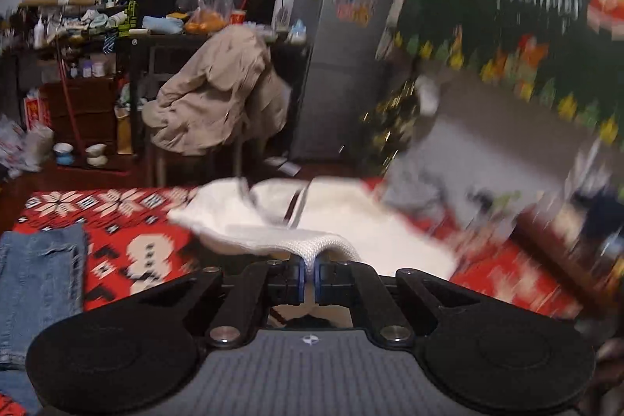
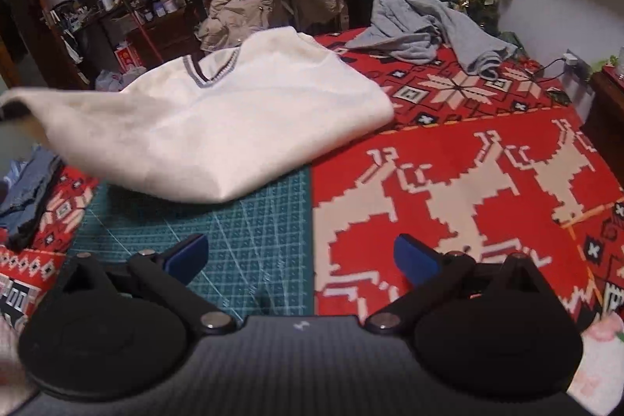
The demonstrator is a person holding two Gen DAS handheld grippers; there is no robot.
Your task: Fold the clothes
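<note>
Left gripper (image 1: 310, 269) is clamped on a ribbed edge of the white sweater (image 2: 234, 127), pinched between the blue pads at 12 o'clock of its own view. That corner is lifted off the surface. In the right wrist view the raised flap trails off to 9 o'clock, blurred.

Right gripper (image 2: 300, 256) has its jaws wide apart, holding nothing. It hovers over the green mat (image 2: 249, 244), the sweater ahead at 11 o'clock, near but not touching. The sweater's long axis runs roughly 8 to 2 o'clock in that view. The V-neck collar (image 2: 212, 75) sits at the far side, a folded corner nearest the jaws. Left is the arm in contact. Right looks free, judged best placed to pin or catch the near edge as the flap goes over.

Surface: red patterned blanket (image 2: 468, 182) with the mat on it. The sweater lies half on the mat, half on the blanket. Jeans (image 1: 35, 299) lie at 8 o'clock in the left view, a grey garment (image 2: 425, 26) at 1 o'clock in the right view, well apart from the sweater.

Room: cluttered shelves (image 1: 105, 6), tan coat (image 1: 218, 92) on a chair. The right side of the left view is motion-blurred.
</note>
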